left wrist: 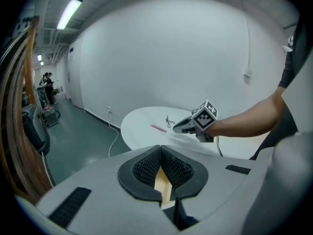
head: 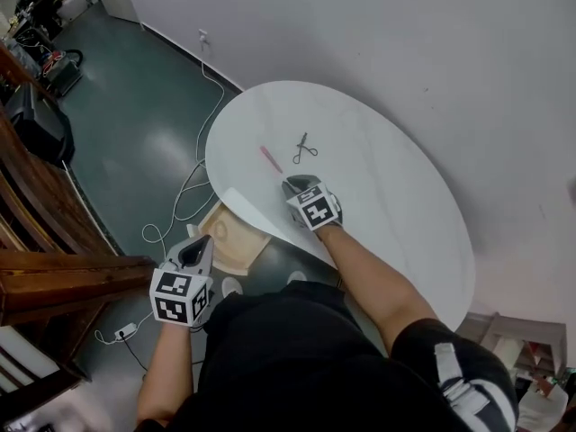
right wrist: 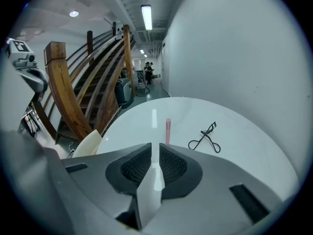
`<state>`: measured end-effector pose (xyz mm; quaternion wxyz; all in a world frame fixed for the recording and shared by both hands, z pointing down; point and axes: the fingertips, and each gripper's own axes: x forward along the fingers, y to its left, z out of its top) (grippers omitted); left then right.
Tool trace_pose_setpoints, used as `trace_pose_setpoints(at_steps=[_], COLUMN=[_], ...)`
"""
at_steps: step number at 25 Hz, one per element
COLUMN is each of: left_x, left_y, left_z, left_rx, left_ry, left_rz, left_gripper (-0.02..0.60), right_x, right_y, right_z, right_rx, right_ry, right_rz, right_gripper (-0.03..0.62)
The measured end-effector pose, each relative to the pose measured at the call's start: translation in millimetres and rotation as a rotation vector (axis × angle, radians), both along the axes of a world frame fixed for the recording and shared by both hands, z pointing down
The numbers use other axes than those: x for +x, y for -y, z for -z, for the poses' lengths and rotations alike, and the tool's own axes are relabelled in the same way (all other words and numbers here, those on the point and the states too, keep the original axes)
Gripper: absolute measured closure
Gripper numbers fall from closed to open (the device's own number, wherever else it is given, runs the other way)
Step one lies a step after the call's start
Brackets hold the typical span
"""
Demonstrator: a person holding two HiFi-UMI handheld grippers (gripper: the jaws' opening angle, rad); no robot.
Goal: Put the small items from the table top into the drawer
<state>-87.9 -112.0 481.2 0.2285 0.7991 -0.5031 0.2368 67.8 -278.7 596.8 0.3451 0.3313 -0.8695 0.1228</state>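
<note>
Head view: white oval table (head: 405,196), bearing two small items near its far-left part: a pink stick (head: 271,158) and, just beside it, an eyelash curler (head: 305,148), both lying flat and neither yet in the drawer (head: 229,241). The drawer is of pale wood and stands pulled out under the table's near-left edge, presumably to receive them. The right gripper (head: 295,185) reaches over the table top and points at the pink stick, near it but not touching. The left gripper (head: 196,250) hangs low at the drawer's outer side, probably to steady it. Left gripper view: jaw tips meet and nothing is gripped. Tan drawer wood (left wrist: 164,182) shows through the gap behind the pads, but contact with it cannot be judged. Right gripper view: jaws stand a narrow slit apart and are empty, with bare table showing between them. The pink stick (right wrist: 168,130) lies straight ahead, lengthwise to the slit, so it is likely the next pick, and the jaws seem to need more width first. The curler (right wrist: 205,137) lies off to the right.
</note>
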Motion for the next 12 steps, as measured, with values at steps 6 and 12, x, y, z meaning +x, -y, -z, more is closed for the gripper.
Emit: trace_pose_setpoints(at_steps=[6, 12], left_x=[-18, -32], left_y=[-14, -29], left_z=[5, 5], left_rx=[-0.002, -0.011], left_ry=[0.018, 0.027], left_rz=[0.108, 0.195], left_gripper=[0.566, 0.565], right_x=[-10, -26], right_y=[35, 51], right_z=[-20, -41], right_rx=[-0.047, -0.122], right_ry=[-0.038, -0.058], right_rz=[0.014, 0.032], right_gripper=[0.534, 0.525])
